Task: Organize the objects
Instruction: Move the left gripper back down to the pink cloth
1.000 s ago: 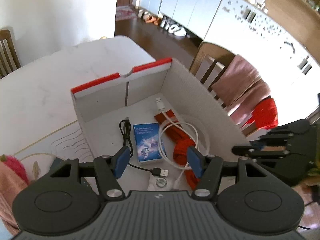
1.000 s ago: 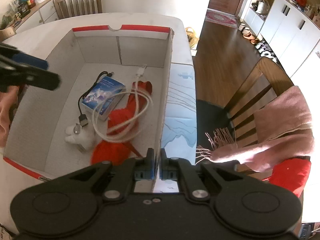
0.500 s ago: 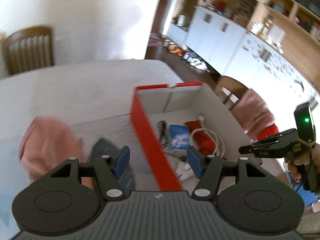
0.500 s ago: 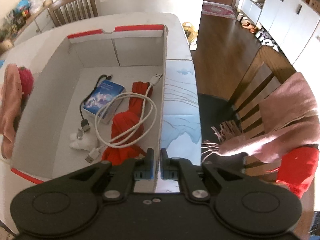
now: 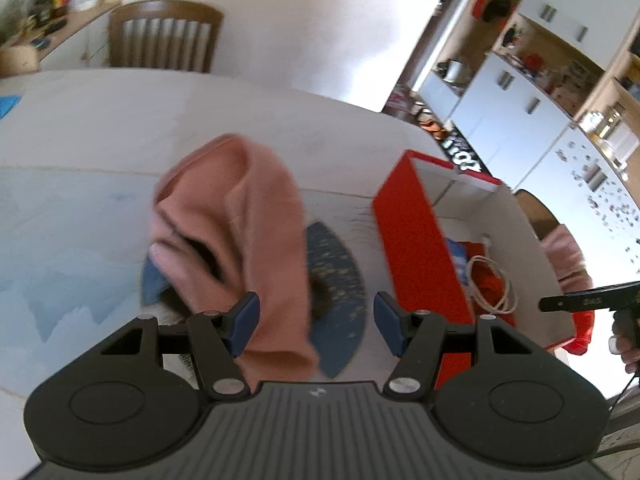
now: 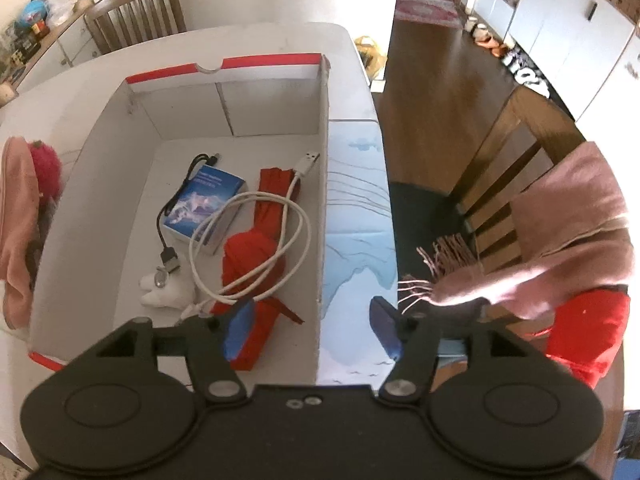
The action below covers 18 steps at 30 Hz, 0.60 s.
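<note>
Right gripper [image 6: 310, 326] releases over the red-and-white cardboard box [image 6: 324, 128]
Its jaws are opening, empty; the left gripper [image 5: 316, 322], spread and empty, has swung from the box to the pink cloth [image 5: 240, 232] on the desk [image 5: 100, 120], probably next.

Box on table, cloth outside its left wall.
In the box [image 6: 120, 216]: packet [image 6: 206, 204] left, rolled cloth [image 6: 256, 256] right, cable [image 6: 276, 232] looped over both, small toy [image 6: 166, 292] in front. Towel [image 5: 236, 236] lies on the table [image 5: 100, 120] left of box.
</note>
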{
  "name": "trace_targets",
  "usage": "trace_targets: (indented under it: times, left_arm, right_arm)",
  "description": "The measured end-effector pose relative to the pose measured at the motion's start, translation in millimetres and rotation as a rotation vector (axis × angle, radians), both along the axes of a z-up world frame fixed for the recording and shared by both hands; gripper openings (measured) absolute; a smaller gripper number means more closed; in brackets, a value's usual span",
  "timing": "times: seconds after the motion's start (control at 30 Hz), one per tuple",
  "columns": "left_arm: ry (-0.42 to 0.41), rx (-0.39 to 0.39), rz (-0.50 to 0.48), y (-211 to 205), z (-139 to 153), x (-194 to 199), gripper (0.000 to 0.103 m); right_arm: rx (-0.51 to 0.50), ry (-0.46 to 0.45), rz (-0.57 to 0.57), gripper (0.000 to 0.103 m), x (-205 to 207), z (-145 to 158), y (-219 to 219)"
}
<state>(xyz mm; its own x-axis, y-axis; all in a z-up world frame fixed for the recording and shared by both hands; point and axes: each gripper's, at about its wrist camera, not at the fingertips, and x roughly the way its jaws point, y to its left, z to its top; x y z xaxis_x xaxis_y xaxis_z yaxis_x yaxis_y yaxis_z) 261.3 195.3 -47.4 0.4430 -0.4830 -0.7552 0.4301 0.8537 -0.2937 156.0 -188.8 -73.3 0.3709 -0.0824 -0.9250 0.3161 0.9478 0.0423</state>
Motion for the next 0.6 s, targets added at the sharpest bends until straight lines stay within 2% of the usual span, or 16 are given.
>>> trace_targets:
  times: [0.1, 0.3, 0.43, 0.5, 0.6]
  left_arm:
    - [0.006, 0.003, 0.023, 9, -5, 0, 0.062]
    - [0.011, -0.002, 0.017, 13, -11, 3, 0.062]
    - [0.017, -0.010, 0.008, 11, -14, 6, 0.062]
    - [0.018, -0.009, 0.003, 9, -15, 7, 0.062]
    - [0.018, -0.009, -0.001, 8, -16, 8, 0.062]
  right_arm:
    - [0.003, -0.001, 0.016, 0.081, 1, 2, 2]
    - [0.042, -0.016, 0.020, 0.095, 4, 8, 1]
    - [0.036, -0.039, 0.022, 0.097, 0, 10, 1]
    - [-0.005, -0.070, 0.010, 0.097, -5, 11, 0]
    - [0.001, -0.083, -0.006, 0.095, -10, 12, -5]
